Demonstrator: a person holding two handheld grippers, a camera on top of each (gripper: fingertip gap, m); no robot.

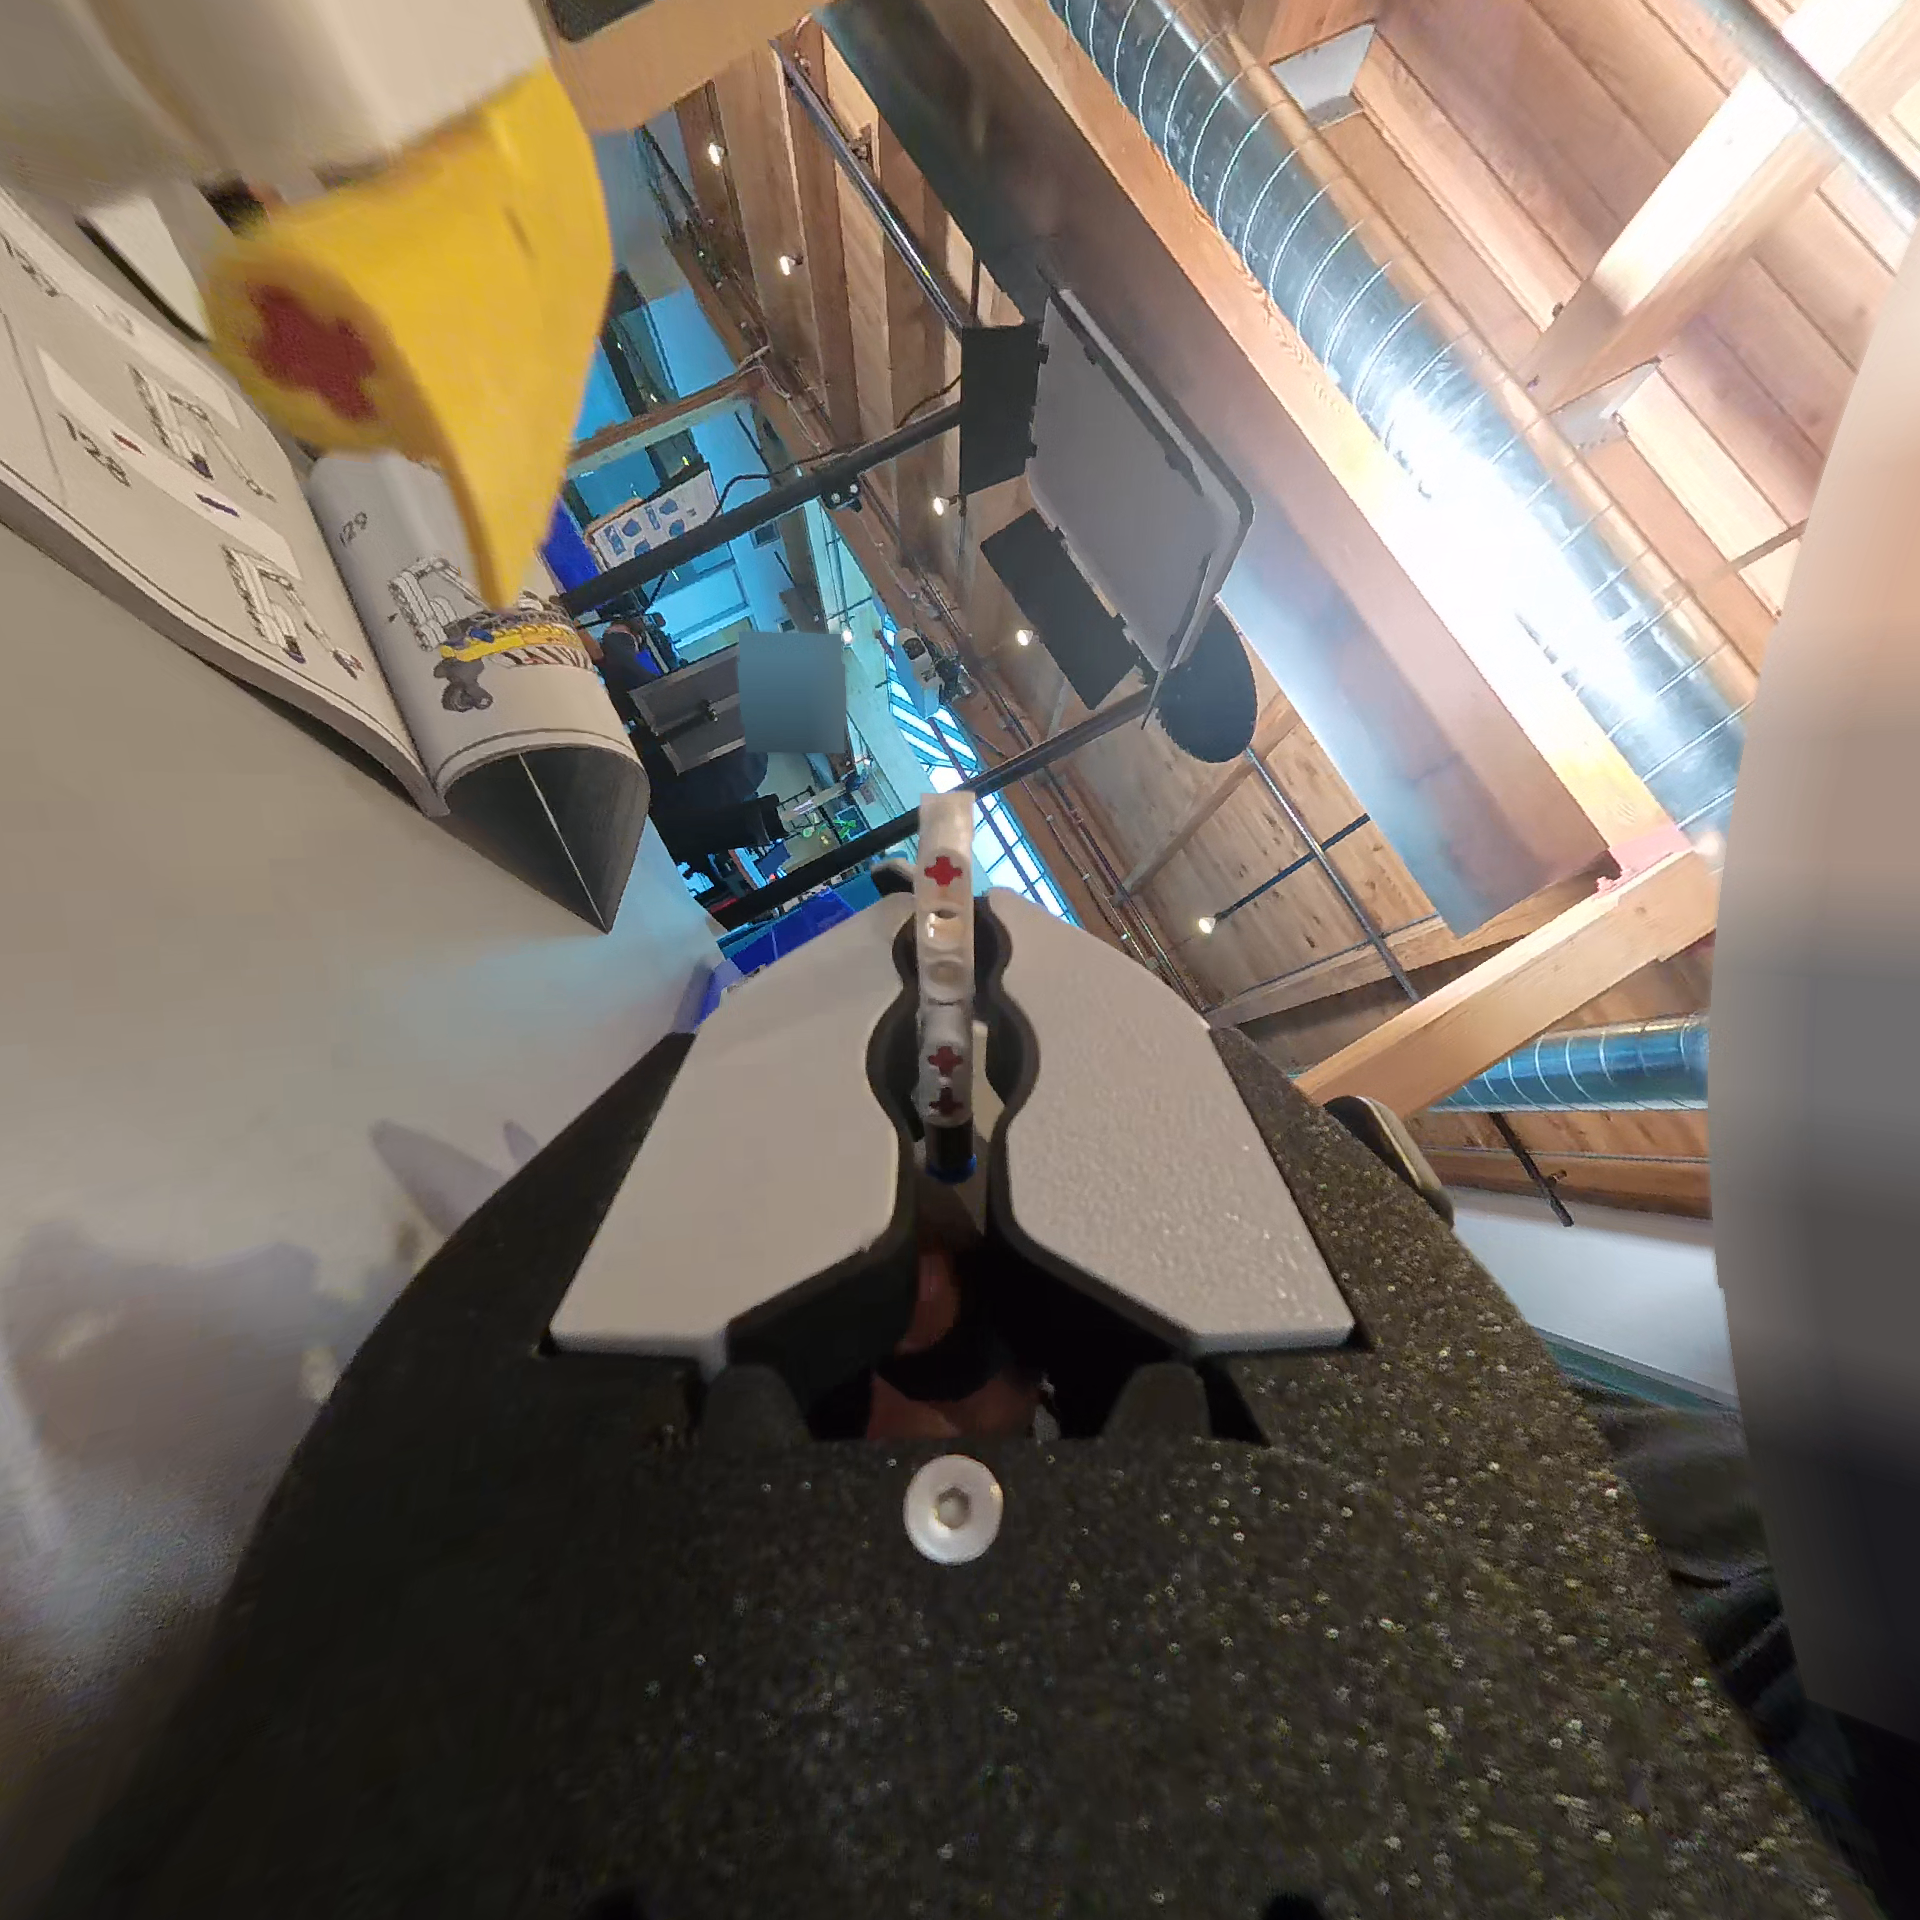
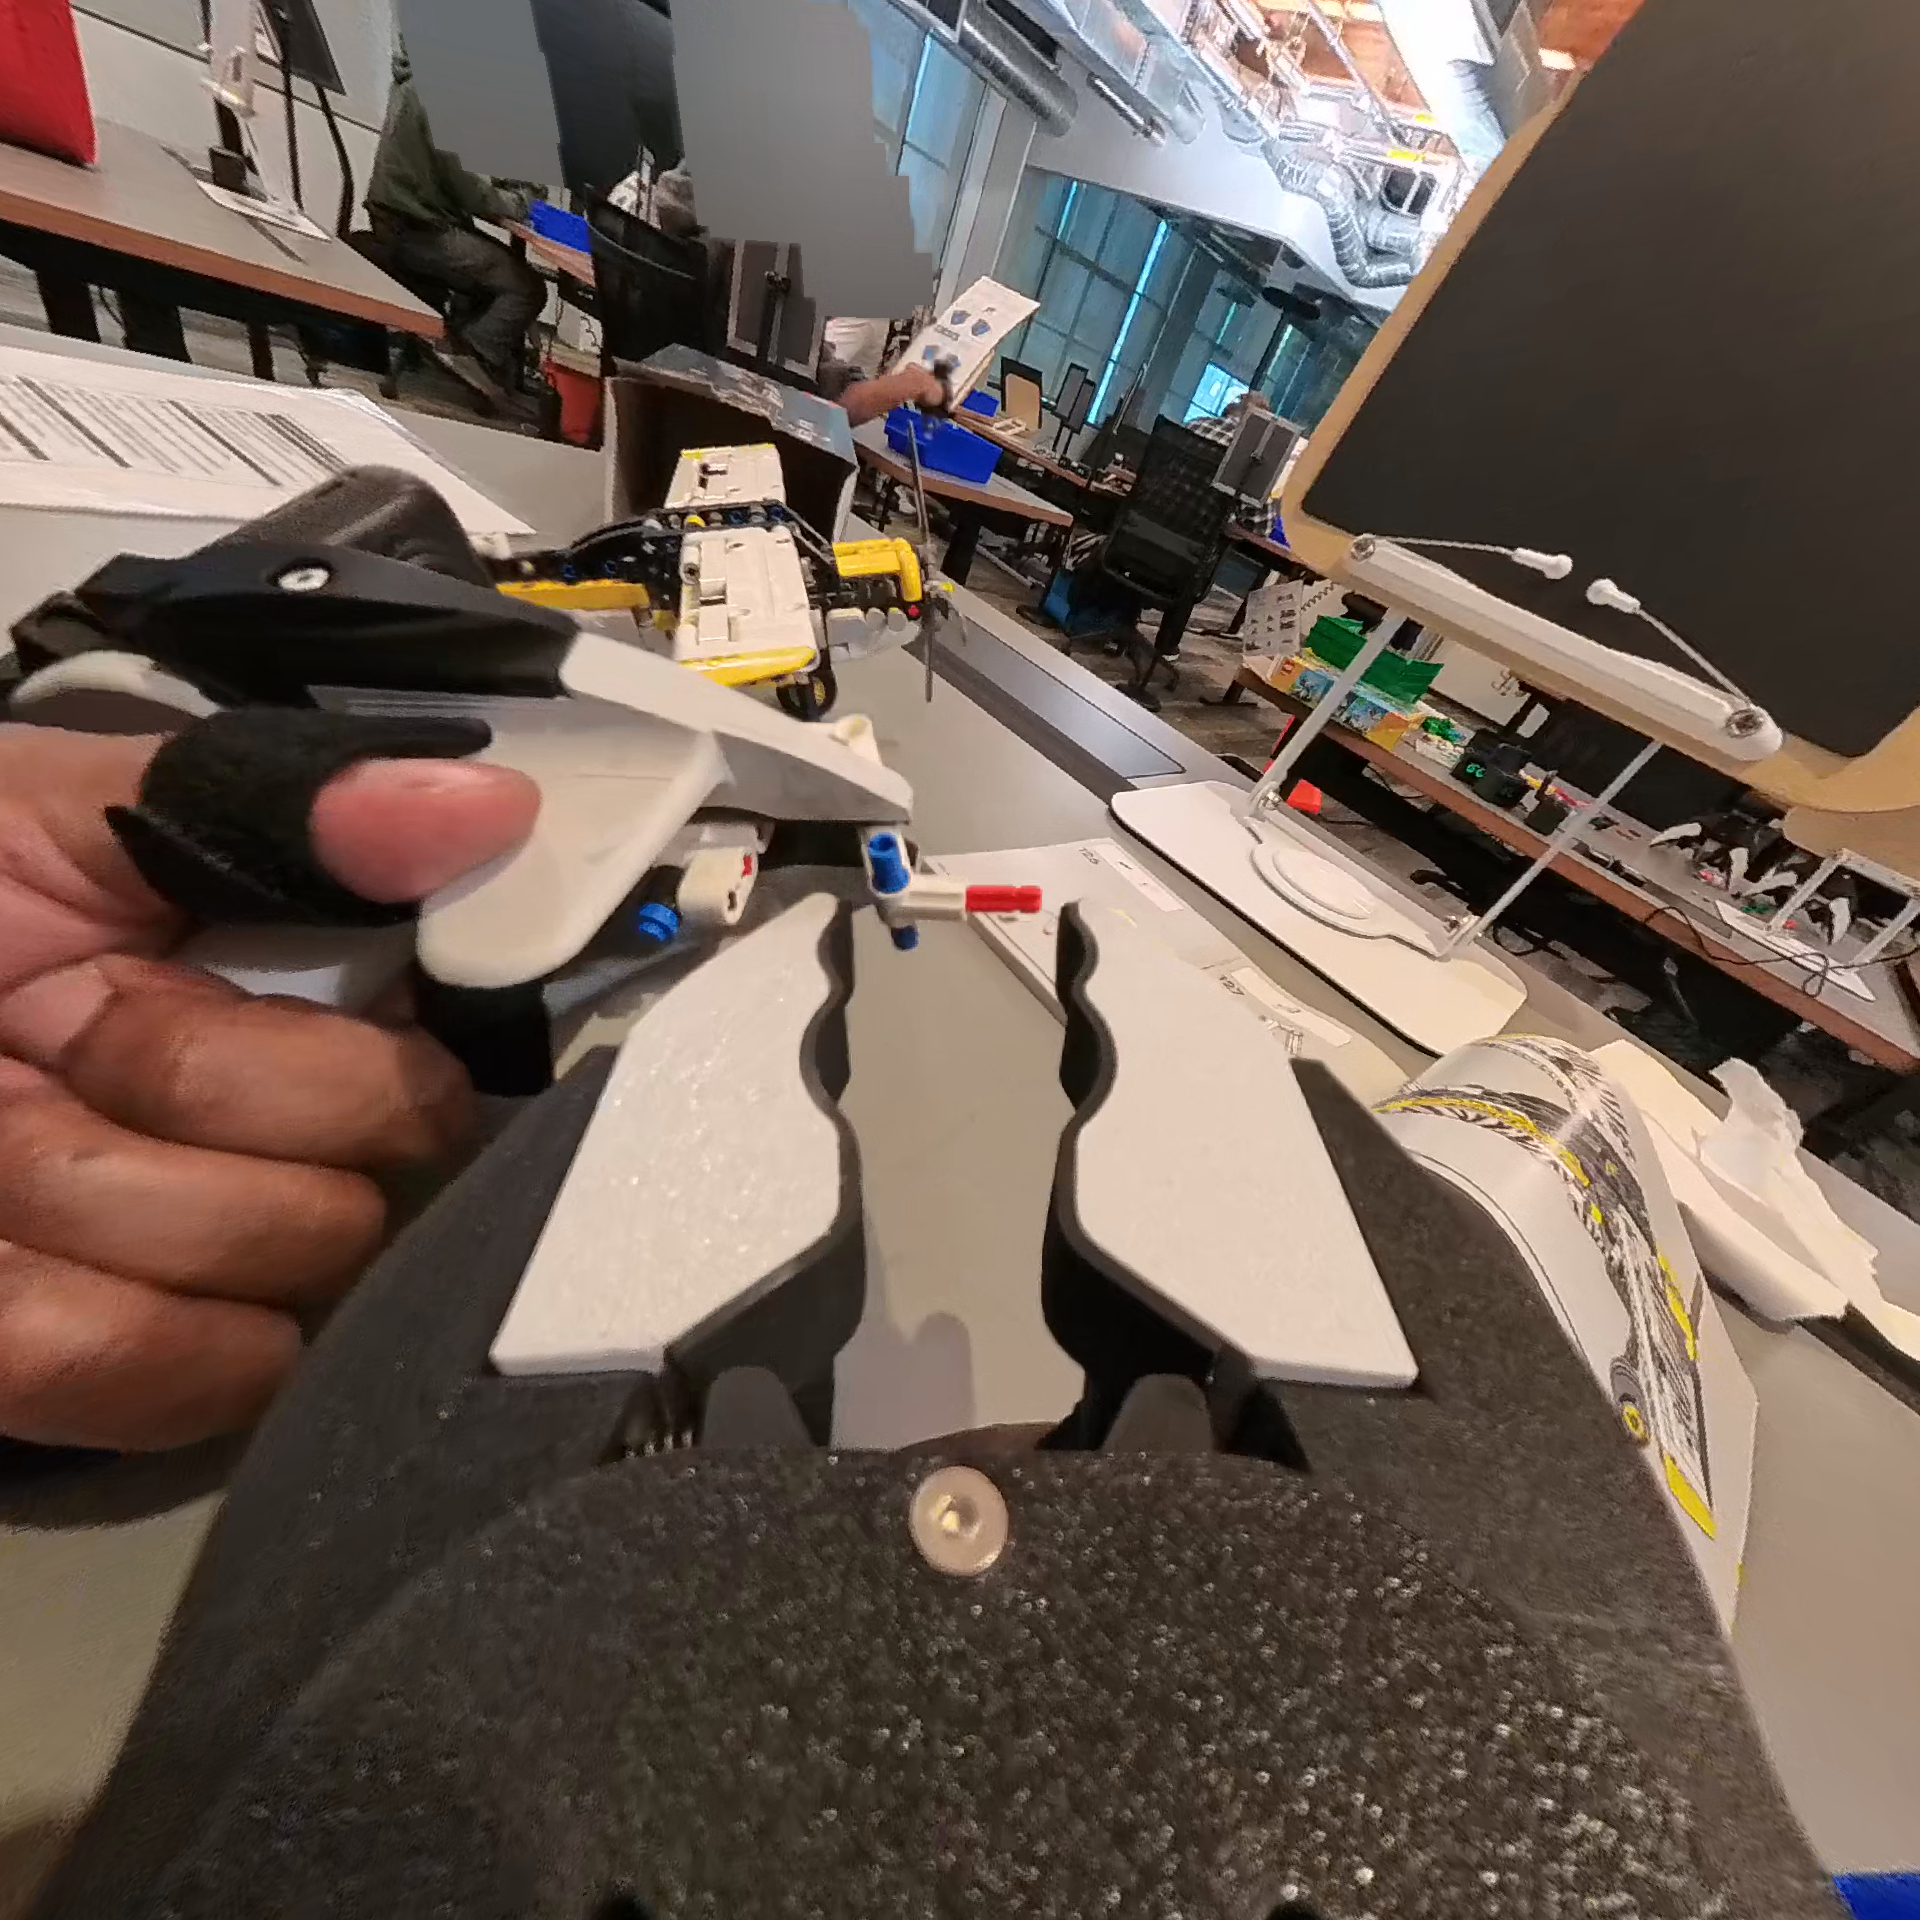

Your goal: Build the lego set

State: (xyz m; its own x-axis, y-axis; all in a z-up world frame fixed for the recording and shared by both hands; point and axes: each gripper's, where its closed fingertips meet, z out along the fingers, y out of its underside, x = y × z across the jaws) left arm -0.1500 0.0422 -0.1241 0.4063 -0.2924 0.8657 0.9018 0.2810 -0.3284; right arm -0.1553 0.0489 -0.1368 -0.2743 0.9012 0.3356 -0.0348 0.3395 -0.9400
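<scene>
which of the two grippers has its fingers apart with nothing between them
The right gripper: its fingers stand apart over bare table. The left gripper is shut on a white beam with red cross-shaped pins.

The left camera sits just behind its tool, tipped sideways, looking up at the wooden ceiling. The right camera looks along the grey counter. Both see the open paper booklet.

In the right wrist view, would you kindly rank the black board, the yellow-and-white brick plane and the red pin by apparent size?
Largest to smallest:
1. black board
2. brick plane
3. red pin
</scene>
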